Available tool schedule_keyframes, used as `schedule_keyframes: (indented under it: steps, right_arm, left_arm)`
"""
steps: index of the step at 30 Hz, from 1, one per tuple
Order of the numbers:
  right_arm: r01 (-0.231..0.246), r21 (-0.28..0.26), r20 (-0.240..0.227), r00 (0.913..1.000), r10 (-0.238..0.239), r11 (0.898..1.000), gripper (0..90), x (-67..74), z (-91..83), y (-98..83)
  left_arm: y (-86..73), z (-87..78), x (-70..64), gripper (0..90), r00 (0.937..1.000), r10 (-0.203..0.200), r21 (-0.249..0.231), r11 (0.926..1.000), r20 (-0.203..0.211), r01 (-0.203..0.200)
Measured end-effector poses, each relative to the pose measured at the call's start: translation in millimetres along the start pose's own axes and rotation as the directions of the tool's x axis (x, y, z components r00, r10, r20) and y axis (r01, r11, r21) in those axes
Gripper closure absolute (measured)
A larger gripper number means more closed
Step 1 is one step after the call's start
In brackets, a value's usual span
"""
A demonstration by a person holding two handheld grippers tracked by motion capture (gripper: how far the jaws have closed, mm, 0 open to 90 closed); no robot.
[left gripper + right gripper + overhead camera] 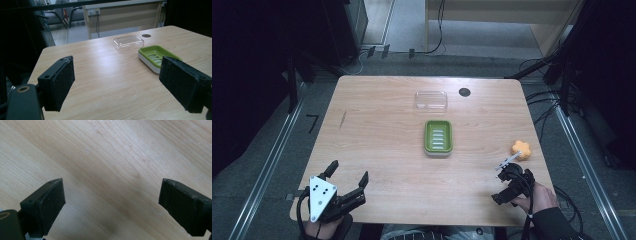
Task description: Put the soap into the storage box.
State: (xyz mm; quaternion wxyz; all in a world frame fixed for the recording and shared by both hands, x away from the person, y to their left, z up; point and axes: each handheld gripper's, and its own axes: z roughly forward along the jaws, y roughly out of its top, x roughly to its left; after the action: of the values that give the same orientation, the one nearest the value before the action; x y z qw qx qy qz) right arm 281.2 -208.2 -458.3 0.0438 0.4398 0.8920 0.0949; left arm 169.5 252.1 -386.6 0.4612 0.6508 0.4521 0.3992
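My right claw (508,184) gapes wide and empty over bare wooden table (105,157); the small orange flower-shaped toy (521,149) just ahead could skid off the table edge if nudged.

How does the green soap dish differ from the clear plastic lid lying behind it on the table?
The green soap dish is opaque, bright green on a white base, while the clear lid is see-through and colourless. The dish has a slotted, ribbed floor; the lid looks smooth. The dish lies nearer the person with its long side running away from them; the lid lies farther off, turned crosswise. Both are rounded rectangles of similar size, resting apart on the wooden table, untouched by either gripper.
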Motion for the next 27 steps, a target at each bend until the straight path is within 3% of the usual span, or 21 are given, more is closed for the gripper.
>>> schedule_keyframes:
  steps: [27]
  right_arm:
    - [-0.046,-0.009,0.05,0.9977,0.046,0.999,4.7,-8.1,-1.7,-4.3]
  left_arm:
    - [1.3,2.0,-0.9,13.7,1.0,-0.004,-0.01,0.9999,0.006,0.004]
